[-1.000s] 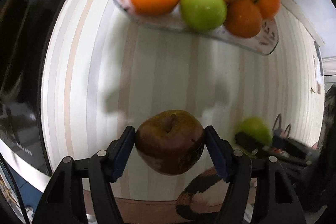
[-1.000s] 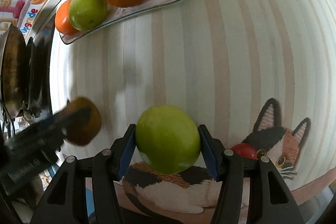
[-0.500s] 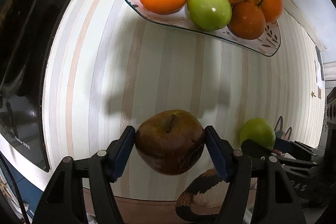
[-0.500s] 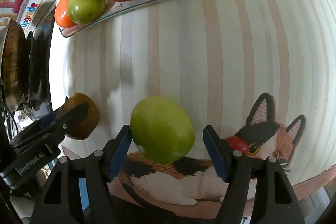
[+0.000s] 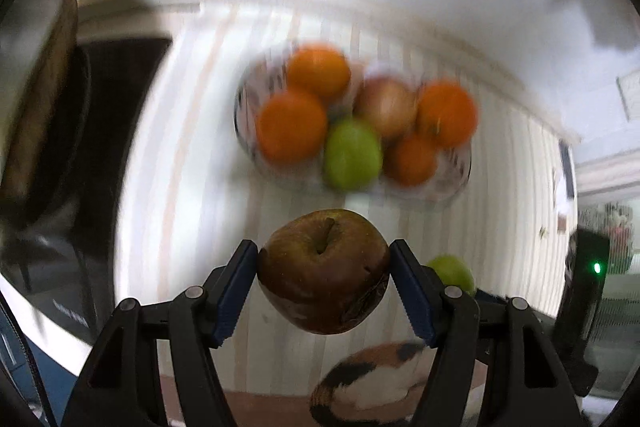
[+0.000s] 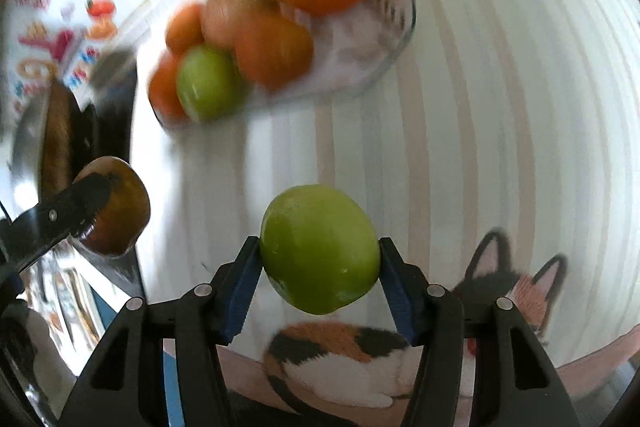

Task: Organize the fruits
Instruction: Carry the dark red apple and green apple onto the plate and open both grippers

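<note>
Left side: a dark cooktop [image 5: 100, 155] borders the striped tablecloth [image 5: 192, 187]; detail there is smeared by blur. The left gripper [image 5: 323, 291] is clamped on a dark red-brown apple [image 5: 323, 273], stem end up, both blue pads pressed against its flanks. The apple is clear of the cloth as far as the left wrist view shows. In the right wrist view the same apple [image 6: 114, 207] appears at the left edge with one black finger across it.

Centre: a patterned plate [image 5: 460, 171] sits further back on the cloth, well apart from both grippers. It carries four oranges, among them a large one [image 5: 291, 126] at its left end, a green apple [image 5: 352, 155] at the near rim and a pale reddish apple [image 5: 385, 105] behind it. All are blurred; contact between neighbours appears likely but cannot be confirmed.

Right side: the right gripper [image 6: 320, 277] is closed tight around a second green apple [image 6: 319, 249], pads bearing on both sides. Below and to the right of it, a calico cat picture [image 6: 500, 287] is printed on the cloth. In the left wrist view this apple [image 5: 452, 273] shows just past the left gripper's right finger.
</note>
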`<control>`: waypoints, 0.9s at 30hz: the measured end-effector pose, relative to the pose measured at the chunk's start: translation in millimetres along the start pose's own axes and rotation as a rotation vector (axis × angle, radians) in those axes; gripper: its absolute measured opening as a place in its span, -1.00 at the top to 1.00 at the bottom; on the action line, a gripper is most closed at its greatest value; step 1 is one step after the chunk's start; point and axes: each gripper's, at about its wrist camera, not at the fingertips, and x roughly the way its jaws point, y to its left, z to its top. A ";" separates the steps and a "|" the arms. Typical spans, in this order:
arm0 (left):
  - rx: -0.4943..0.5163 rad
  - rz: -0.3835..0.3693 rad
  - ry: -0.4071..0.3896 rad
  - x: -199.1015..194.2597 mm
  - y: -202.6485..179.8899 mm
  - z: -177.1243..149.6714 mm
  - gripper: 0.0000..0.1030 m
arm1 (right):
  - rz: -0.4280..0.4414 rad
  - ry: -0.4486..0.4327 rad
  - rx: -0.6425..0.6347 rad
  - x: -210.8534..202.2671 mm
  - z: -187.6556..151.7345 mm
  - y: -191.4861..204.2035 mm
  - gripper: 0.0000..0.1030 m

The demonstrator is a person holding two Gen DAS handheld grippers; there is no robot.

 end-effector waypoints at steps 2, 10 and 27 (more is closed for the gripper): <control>-0.006 0.012 -0.029 -6.3 3.2 21.9 -0.27 | 0.006 -0.041 0.016 -14.3 16.1 -1.3 -0.18; -0.059 0.080 -0.053 8.6 33.1 109.2 -0.27 | -0.017 -0.127 0.127 -30.8 79.4 -29.8 -0.18; -0.071 0.095 0.091 72.0 52.0 138.6 -0.29 | 0.067 -0.120 0.281 -3.5 109.1 -60.1 -0.24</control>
